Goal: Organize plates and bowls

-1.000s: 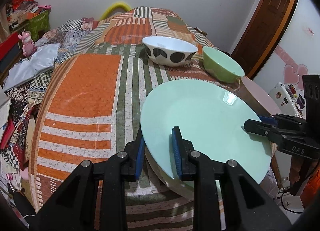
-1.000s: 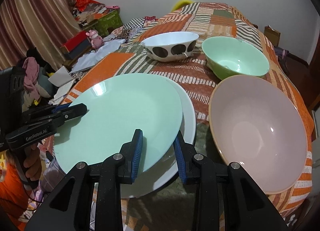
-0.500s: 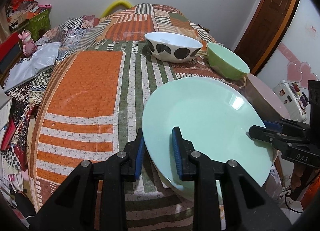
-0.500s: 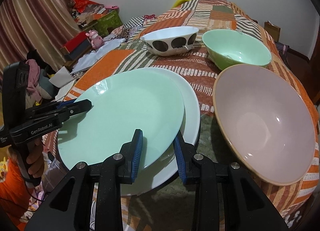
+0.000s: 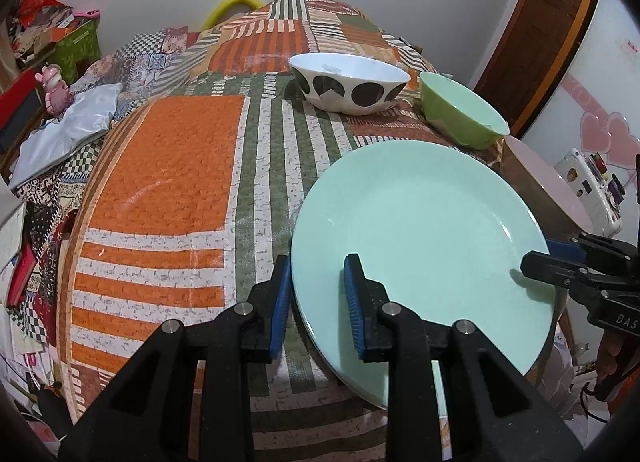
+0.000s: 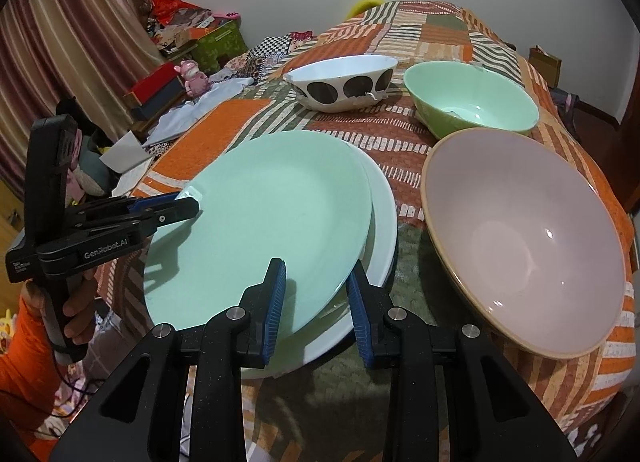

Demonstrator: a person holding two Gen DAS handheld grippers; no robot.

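**A:** Where is the mint-green plate (image 5: pixel 424 238) right now?

**B:** It sits tilted over a white plate (image 6: pixel 380 218), at the near edge of a surface covered by a patchwork cloth (image 5: pixel 168 166) in orange, green and white. Whether that surface is a bed or a counter I cannot tell. The green plate's left side is raised, so the white plate shows only along its right and near rim in the right wrist view.

**A:** And the two grippers?

**B:** Both are clamped on the green plate. The left hand-held gripper (image 5: pixel 318 294) pinches its left rim, one blue pad above the plate and one below the edge. The right hand-held gripper (image 6: pixel 316 302) grips the near right rim the same way, with one finger lying on the plate's face and the other outside the rim, next to the white plate.

**A:** Can you see each gripper from the other side?

**B:** Yes. In the right wrist view the left one reaches in from the left, held by a hand (image 6: pixel 76 314) with an orange sleeve (image 6: pixel 20 362). In the left wrist view the right one enters from the right edge.

**A:** What about the bowls?

**B:** A large pink bowl (image 6: pixel 524 238) stands just beside the plates, toward the right edge. Farther back stand a green bowl (image 6: pixel 472 102) and, to its left, a white bowl with black spots (image 6: pixel 340 82), close to each other. All three are upright.

**A:** Anything beyond the cloth?

**B:** A small pink toy figure (image 6: pixel 194 76) among clutter on the left, and a brown door (image 5: pixel 536 34) on the right.
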